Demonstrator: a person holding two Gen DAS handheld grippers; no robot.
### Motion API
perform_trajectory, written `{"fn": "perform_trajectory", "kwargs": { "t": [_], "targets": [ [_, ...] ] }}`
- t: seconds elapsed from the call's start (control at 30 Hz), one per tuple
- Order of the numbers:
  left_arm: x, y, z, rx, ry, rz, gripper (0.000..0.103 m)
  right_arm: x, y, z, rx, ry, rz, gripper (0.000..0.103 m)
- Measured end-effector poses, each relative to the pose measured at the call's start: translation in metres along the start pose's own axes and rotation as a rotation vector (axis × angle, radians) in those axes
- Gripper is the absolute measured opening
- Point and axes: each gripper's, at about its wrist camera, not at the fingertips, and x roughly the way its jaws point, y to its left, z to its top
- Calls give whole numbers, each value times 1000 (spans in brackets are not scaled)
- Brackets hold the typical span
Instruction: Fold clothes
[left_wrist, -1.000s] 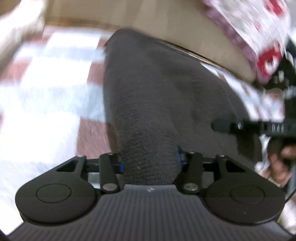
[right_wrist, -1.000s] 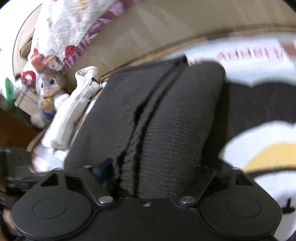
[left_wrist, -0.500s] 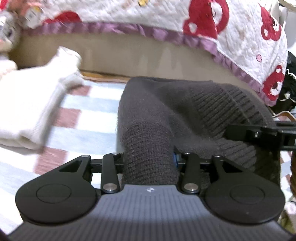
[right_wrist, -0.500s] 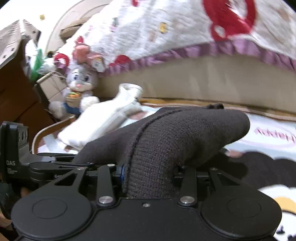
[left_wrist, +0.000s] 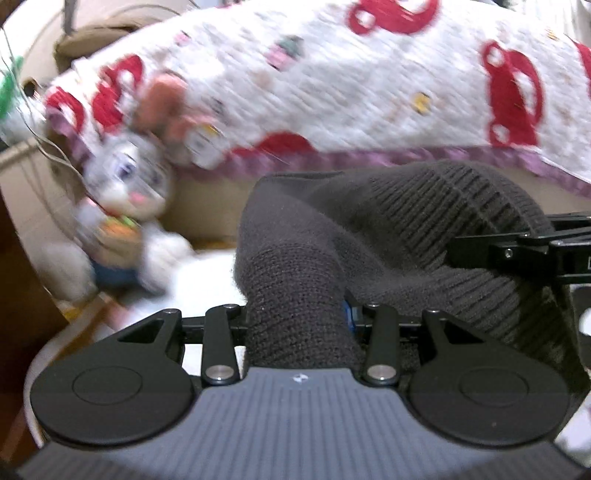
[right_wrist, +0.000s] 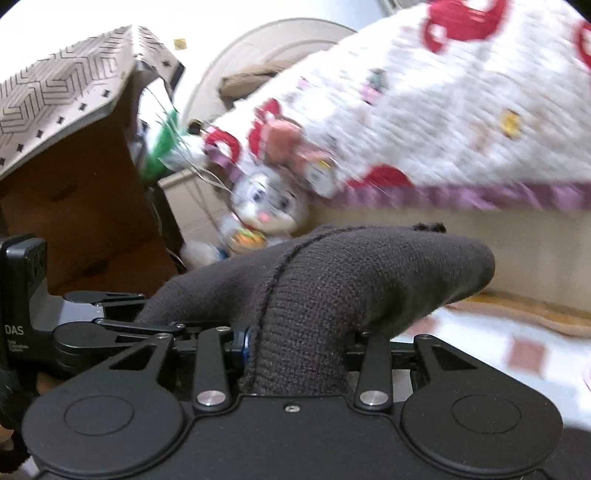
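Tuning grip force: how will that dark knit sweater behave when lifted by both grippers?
Likely floppy: the dark knit sweater droops over both sides of the right gripper. Probably bulky, since it fills the left gripper as a thick wad. The coarse knit suggests little slip, though it may stretch.

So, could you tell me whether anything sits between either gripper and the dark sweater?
Nothing visible does: the left gripper and the right gripper are both already clamped on the dark sweater.
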Motion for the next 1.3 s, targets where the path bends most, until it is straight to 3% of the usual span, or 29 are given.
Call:
{"fn": "perform_trajectory", "kwargs": {
  "t": [0.2,0.27,0.3,0.33,0.37,0.43,0.47,0.57,0.67,0.8,0.9,0.97,1.3],
  "targets": [
    [47,75,48,34,59,43,41,75,6,43,0,-75,43,44],
    [90,101,31,-66,140,29,52,104,-3,43,47,-74,35,45],
    [112,113,22,-116,180,22,65,120,-10,39,73,-67,24,50],
    [133,126,13,-166,220,14,69,140,-20,32,110,-38,21,55],
    [155,139,4,-216,260,7,69,165,-35,21,171,22,43,69],
    [188,162,-17,-316,311,-11,67,211,-72,-8,279,198,66,73],
    [191,170,-31,-367,292,-24,73,222,-85,-22,308,245,65,73],
    [174,193,-62,-595,207,-106,73,208,-106,-38,413,203,166,75],
    [147,204,-80,-692,160,-159,73,192,-110,-44,432,214,198,75],
    [127,211,-96,-674,181,-193,78,175,-111,-60,480,236,239,80],
    [127,217,-106,-741,208,-210,81,171,-111,-82,560,310,326,81],
    [127,217,-111,-771,201,-217,81,160,-106,-97,564,312,343,81],
    [133,192,-92,-654,166,-94,85,134,-75,-90,361,225,226,81]
  ]
}}
